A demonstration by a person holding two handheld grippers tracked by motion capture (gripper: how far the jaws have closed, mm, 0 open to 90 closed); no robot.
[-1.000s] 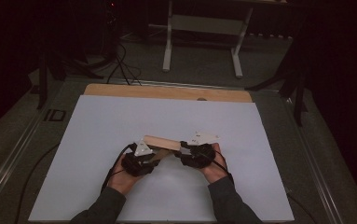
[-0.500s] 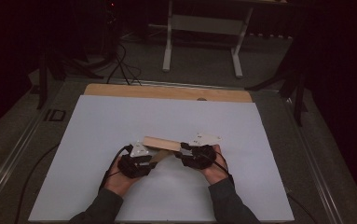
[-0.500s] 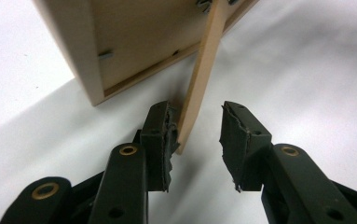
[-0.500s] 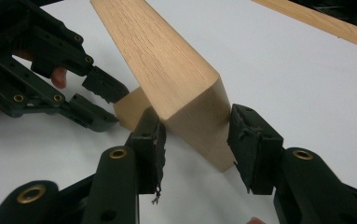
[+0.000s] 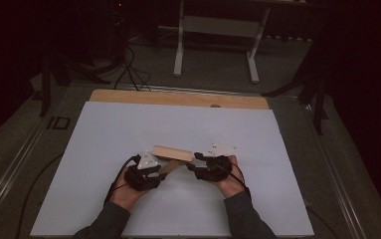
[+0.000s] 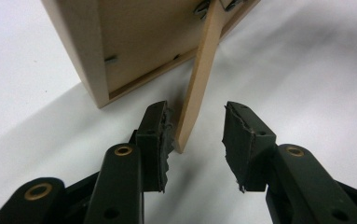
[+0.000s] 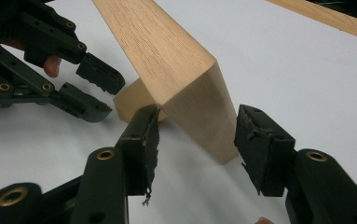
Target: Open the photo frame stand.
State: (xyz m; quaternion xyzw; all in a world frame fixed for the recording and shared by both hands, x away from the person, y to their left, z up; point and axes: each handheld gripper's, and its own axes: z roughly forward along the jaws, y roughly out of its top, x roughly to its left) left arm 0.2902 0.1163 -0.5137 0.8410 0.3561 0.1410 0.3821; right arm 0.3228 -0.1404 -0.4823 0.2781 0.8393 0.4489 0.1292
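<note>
A light wooden picture frame stands tilted on the white table sheet, propped on its thin back leg. My left gripper straddles the foot of that leg. Its jaws have just been opening: one pad sits close beside the leg, the other stands clear. My right gripper faces the frame's end, which lies between its jaws. They too have just been opening, with a gap at the right pad. In the high view the left gripper and right gripper flank the frame.
A wooden strip runs along the table's far edge. Beyond it, on the dark floor, are a white stand and cables. White sheet stretches to both sides and behind the frame. The left gripper shows in the right gripper view.
</note>
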